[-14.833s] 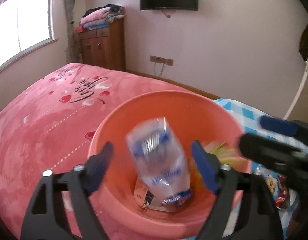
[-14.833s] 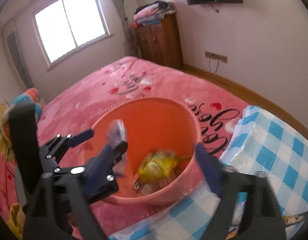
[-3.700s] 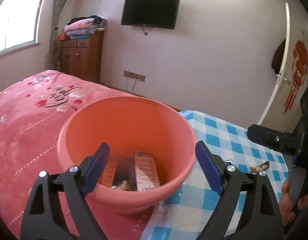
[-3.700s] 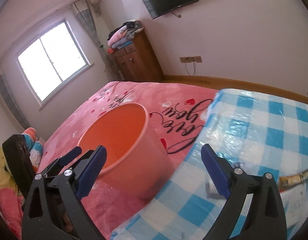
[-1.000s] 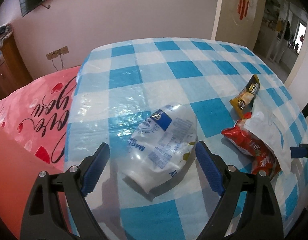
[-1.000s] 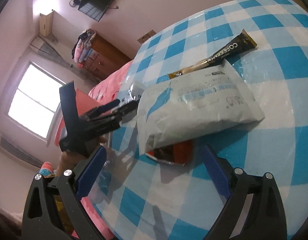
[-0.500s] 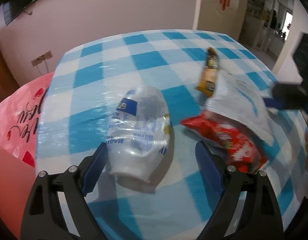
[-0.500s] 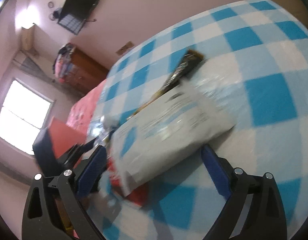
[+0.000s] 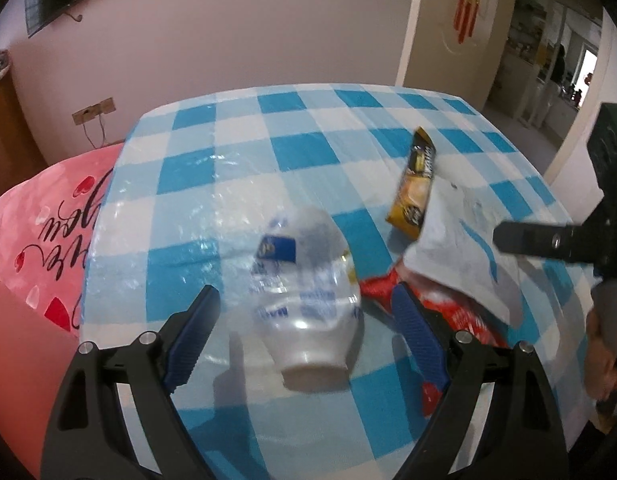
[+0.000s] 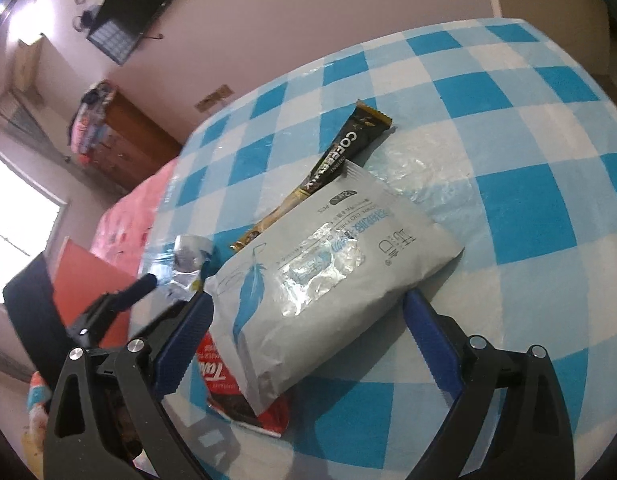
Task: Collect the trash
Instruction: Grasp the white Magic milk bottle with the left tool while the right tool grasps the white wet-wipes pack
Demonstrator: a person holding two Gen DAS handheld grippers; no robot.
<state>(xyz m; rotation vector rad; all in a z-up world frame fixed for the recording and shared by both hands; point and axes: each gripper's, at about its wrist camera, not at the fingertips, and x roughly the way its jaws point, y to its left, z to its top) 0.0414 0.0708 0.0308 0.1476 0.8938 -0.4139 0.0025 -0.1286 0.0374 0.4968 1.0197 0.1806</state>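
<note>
A crushed clear plastic bottle (image 9: 304,292) with a blue label lies on the blue-checked tablecloth (image 9: 236,152). My left gripper (image 9: 304,298) is open around it, with a gap on each side. To its right lie a yellow coffee sachet (image 9: 414,188), a grey-white pack (image 9: 464,240) and a red snack wrapper (image 9: 464,320) under the pack. In the right wrist view the grey pack (image 10: 332,276) with a blue feather print lies between the open jaws of my right gripper (image 10: 308,304). It rests on the red wrapper (image 10: 228,380), beside the coffee sachet (image 10: 340,164).
The orange basin (image 10: 88,280) stands left of the table, on the pink bedspread (image 9: 48,216). My left gripper (image 10: 120,300) reaches in beside the bottle (image 10: 188,256). A person's hand (image 9: 600,352) holds the right gripper (image 9: 548,236). An open doorway is beyond the table.
Both grippers have come closer to the table. The bottle now lies between the left jaws and the grey pack between the right jaws. Both stay open.
</note>
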